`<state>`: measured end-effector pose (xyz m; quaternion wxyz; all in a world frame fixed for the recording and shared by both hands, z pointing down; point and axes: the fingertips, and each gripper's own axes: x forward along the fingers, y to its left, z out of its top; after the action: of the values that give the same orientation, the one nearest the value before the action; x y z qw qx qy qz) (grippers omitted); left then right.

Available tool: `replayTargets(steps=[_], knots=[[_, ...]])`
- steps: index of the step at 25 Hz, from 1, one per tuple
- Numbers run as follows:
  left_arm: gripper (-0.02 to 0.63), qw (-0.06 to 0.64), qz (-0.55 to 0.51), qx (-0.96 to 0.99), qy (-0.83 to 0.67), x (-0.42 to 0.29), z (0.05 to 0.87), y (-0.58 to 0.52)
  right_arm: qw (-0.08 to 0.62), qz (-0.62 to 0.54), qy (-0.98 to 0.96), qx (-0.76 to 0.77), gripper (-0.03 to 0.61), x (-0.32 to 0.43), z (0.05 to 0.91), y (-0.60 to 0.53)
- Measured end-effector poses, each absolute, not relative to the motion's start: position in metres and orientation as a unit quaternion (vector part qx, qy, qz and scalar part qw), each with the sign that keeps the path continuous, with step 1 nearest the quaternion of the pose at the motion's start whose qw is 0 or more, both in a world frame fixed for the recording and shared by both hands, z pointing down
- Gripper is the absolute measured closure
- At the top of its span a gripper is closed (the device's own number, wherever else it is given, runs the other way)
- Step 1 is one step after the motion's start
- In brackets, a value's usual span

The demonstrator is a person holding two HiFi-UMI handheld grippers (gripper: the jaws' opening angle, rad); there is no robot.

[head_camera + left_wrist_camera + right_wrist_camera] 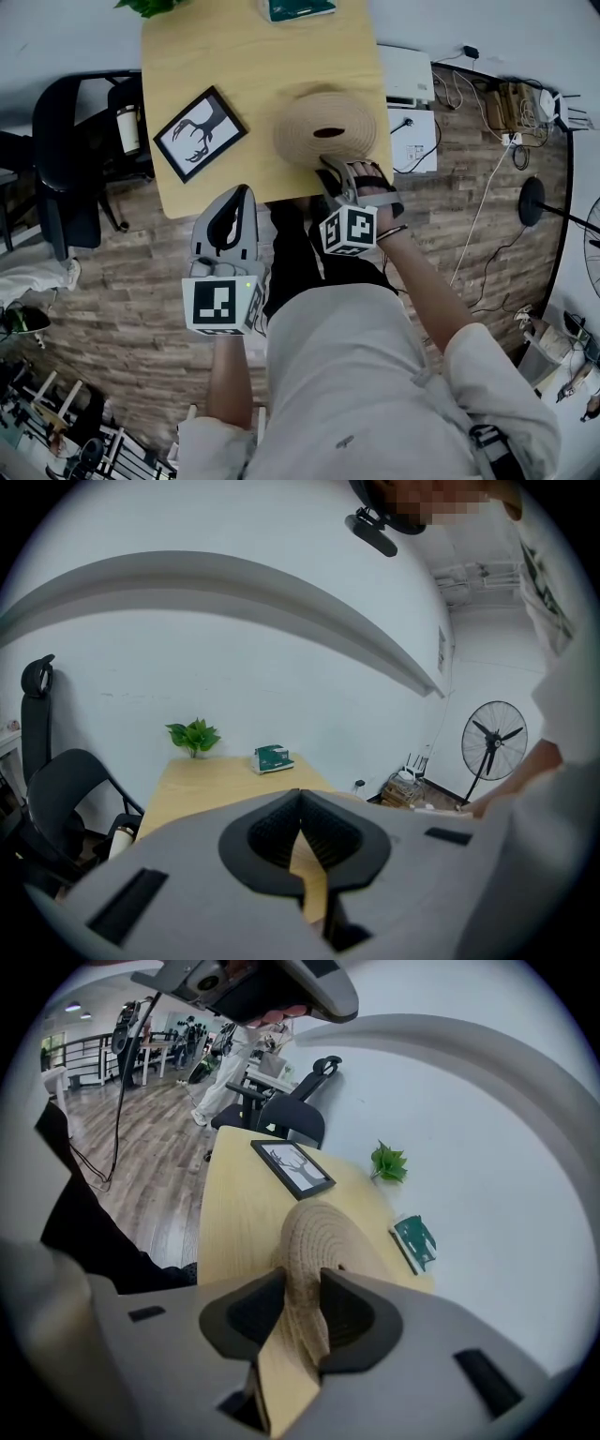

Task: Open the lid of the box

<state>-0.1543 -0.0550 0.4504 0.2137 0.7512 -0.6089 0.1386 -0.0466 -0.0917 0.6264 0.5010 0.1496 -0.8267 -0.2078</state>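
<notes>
- The woven lid (309,114) stands at the near edge of the counter (244,56). Only its round domed top shows, and the body of the box under it cannot be made out in any view.
- In the head view the nearest part of its rim is hidden behind the right tool (330,169).
- A dark oval mark sits on the top of the lid; I cannot tell whether it is a hole or a handle.
- The right tool is clenched on the rim of the woven lid: in the right gripper view the woven edge fills the gap and touches both pads.
- The left tool (242,195) is held off the counter, just before its near edge, with the jaw tips together and nothing between them.
- The plant (150,6) and the green book (295,8) are cut off by the top edge of the head view.
- Counted: two tools, one woven lid, one picture frame (199,133), one green book, one plant.
- Beside the counter there is a dark chair (66,159) with one cup (127,127). The chair is partly cut off by the counter edge.
</notes>
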Motion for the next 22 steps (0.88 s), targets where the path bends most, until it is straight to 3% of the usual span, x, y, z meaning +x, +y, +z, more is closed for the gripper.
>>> replayTargets(steps=[22], knots=[[0.607,0.174,0.118,0.783,-0.586,-0.198,0.407,-0.096,0.494,-0.221,-0.816,0.202,0.514,-0.06,0.56,-0.122]])
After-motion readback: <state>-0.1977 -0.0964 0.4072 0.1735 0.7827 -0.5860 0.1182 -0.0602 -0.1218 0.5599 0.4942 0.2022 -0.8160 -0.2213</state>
